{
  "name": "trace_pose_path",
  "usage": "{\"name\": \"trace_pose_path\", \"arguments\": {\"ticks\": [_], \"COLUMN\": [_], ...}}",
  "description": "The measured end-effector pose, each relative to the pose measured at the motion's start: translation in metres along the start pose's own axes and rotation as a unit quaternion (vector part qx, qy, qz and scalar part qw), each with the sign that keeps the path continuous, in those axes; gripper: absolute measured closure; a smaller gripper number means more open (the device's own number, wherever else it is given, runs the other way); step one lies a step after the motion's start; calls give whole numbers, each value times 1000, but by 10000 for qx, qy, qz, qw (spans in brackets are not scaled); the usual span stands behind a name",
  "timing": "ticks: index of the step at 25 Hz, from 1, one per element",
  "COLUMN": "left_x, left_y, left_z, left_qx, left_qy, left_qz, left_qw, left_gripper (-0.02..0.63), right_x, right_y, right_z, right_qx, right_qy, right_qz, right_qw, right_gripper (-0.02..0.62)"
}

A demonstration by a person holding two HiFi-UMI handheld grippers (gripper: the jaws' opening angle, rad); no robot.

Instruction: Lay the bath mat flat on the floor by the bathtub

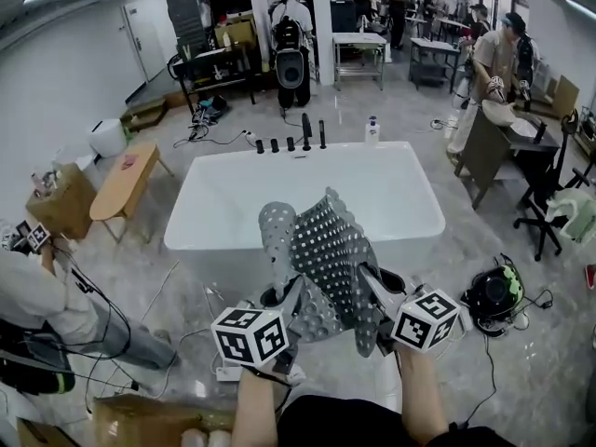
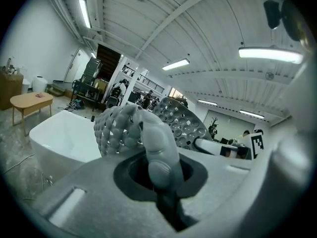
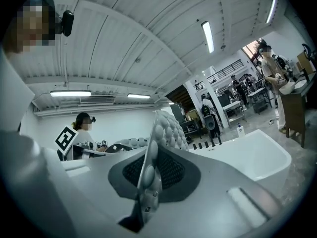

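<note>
mat: bath mat (image 1: 321, 259) of grey soft rubber, full of round holes and small bumps, crumpled and folded | place: held in the air in front of the white glossy bathtub (image 1: 223, 203), above the polished floor (image 1: 521, 361) | left gripper (image 1: 287, 298): jaws clamped on one mat edge | right gripper (image 1: 371, 285): jaws clamped on the other edge
</note>
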State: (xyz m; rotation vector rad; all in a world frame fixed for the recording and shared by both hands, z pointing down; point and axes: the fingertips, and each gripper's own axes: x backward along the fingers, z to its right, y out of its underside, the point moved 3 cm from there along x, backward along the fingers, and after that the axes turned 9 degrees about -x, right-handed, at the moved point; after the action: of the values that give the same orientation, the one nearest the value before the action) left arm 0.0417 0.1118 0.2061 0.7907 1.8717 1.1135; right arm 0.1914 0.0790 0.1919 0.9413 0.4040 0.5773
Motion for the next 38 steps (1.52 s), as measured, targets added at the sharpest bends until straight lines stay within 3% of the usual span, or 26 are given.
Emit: {"name": "trace_pose_path", "arguments": {"ticks": [7, 15, 24, 29, 38], "left_x": [-3, -26, -47, -62, -87], "left_y": [-14, -13, 3, 14, 3], "left_z": [-83, -133, -170, -166, -168], "left_qx": [20, 304, 467, 477, 291], "left_qy": [61, 375, 450, 498, 159], "left_qz": [-239, -280, -555, -840, -1030], "left_qw": [9997, 9984, 9964, 9941, 9941], "left_gripper": [583, 583, 583, 583, 583], "right_x": [-80, -128, -151, -147, -163], "right_y": [7, 13, 29, 40, 20], "right_z": [-10, 7, 24, 52, 91], "right_qx": [-97, -172, -410, -661, -810], "right_qy": [304, 747, 1039, 1224, 835], "right_qz": [-10, -218, -274, -373, -386], "right_qw": [9995, 9968, 9934, 9896, 9925], "right_gripper": [577, 577, 577, 577, 577]}}
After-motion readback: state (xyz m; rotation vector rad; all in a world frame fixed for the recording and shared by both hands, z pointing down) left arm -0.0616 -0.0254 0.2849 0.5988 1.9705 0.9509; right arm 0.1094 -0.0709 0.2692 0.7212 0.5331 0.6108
